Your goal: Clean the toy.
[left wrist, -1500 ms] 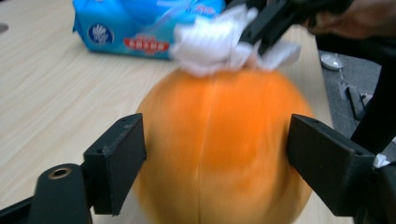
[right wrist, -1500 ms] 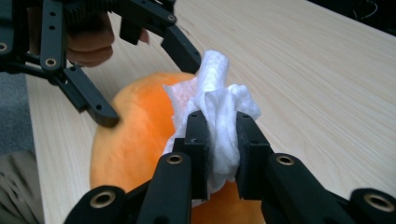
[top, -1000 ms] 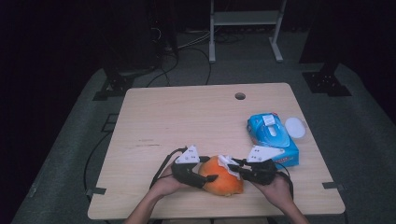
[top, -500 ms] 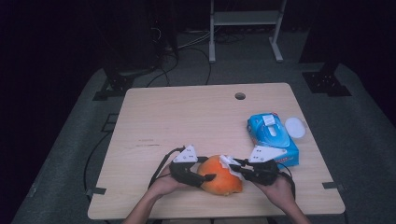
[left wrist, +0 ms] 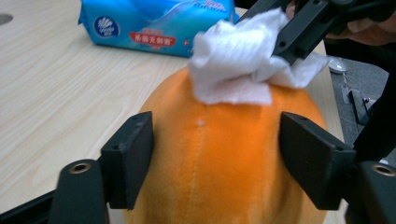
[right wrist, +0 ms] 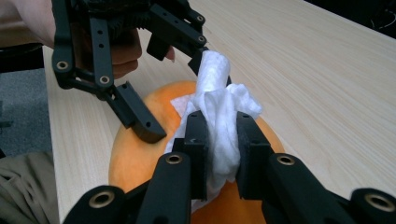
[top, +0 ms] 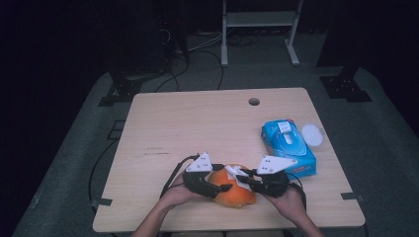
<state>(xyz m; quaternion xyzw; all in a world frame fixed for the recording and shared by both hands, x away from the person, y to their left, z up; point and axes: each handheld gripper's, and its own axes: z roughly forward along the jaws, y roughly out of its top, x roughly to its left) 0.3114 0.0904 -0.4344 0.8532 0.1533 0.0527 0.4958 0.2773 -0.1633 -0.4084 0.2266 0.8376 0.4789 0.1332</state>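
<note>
Item 1. Left gripper (top: 222, 183), one of two. Its jaws stand about half open, one pad on each flank of the toy, pressing into the plush. They have just been easing apart a little with the toy between them. The grip looks lighter but not let go.

Item 2. Orange soft toy (top: 232, 195), one. It is round and plush and lies on the table (top: 197, 123) between the left gripper's jaws, just below the tips of the right gripper.

Item 3. White wipe (top: 234, 173), one loose sheet, crumpled. It is pinched in the right gripper, and its free end lies on the top of the toy, just ahead of the left gripper's jaws.

Item 4. Right gripper (top: 247, 178), second of two. Its jaws are nearly closed, clamped on the wipe, and they point towards the left gripper.

Item 5. Blue pack of wipes (top: 289, 145), one. It lies flat, near and beyond the right gripper.

Item 6. White round lid (top: 312, 134), one, just beside the pack on the side away from the grippers.

Change noted: compared with a second ago, both grippers, the toy and the pack sit where they did. Only the left grip has slackened. Judgement: the toy is being wiped in place, and the work is mid-course.
</note>
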